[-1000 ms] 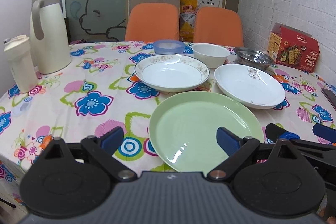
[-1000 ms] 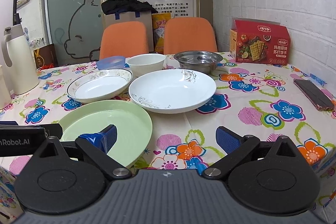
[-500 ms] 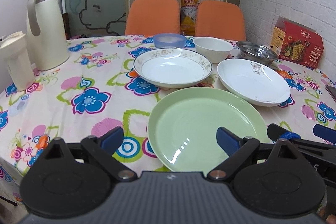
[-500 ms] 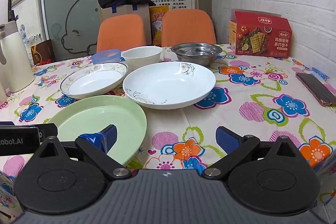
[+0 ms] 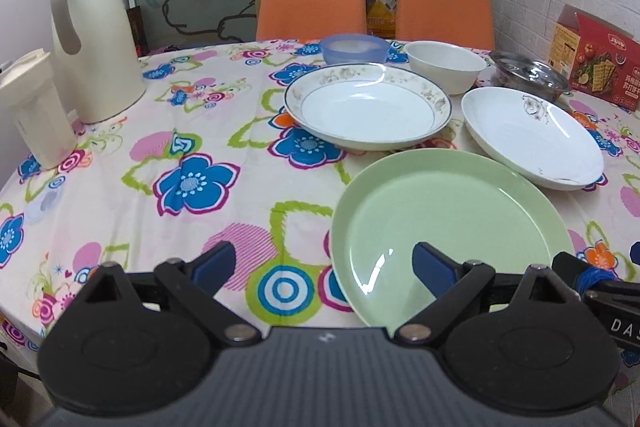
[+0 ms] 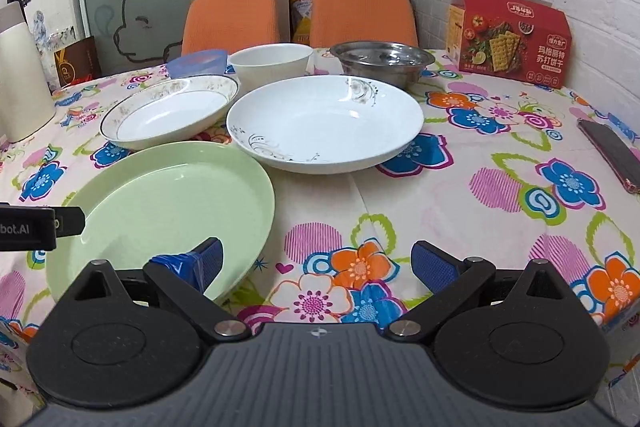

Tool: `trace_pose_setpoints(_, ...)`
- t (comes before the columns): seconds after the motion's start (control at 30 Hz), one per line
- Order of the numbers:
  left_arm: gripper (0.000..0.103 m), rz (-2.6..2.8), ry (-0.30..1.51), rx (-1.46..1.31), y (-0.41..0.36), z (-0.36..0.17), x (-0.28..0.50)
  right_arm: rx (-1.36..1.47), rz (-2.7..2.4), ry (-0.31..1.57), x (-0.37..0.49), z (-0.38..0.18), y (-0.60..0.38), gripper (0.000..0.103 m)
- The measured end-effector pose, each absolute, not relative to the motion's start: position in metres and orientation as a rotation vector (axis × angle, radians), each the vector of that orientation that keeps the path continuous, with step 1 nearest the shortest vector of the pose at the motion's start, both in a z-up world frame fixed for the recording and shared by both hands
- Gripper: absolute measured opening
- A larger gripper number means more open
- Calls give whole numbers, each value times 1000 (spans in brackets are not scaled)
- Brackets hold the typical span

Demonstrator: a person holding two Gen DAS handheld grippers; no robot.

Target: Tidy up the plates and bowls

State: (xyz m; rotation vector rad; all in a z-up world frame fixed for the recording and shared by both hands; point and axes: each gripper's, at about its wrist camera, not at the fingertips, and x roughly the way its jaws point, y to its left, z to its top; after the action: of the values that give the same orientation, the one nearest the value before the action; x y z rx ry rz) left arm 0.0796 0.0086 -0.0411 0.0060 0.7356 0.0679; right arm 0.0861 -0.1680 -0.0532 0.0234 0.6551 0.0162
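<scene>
Grippers, my left (image 5: 320, 267) and right (image 6: 316, 263), both spread, holding nothing; green plate (image 5: 448, 227), white plates, bowls all unstacked on bench.

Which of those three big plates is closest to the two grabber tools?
The green plate. It lies right before both open grippers, left and right, while the gold-rimmed plate and the white vine-patterned plate sit farther back.
</scene>
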Motion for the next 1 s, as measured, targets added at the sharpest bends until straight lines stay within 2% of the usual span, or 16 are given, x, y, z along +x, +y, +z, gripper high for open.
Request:
trace_pose_setpoints(0.23, 94, 3, 798, -7, 10, -61, 112, -25, 77, 704, 114, -59, -147, 88)
trace_pose_setpoints(0.53, 94, -82, 845, -14, 19, -60, 131, -3, 103, 696, 121, -62, -144, 89)
trace_pose_setpoints(1.0, 94, -91, 811, 10, 18, -62, 126, -13, 106, 651, 116, -65, -144, 89)
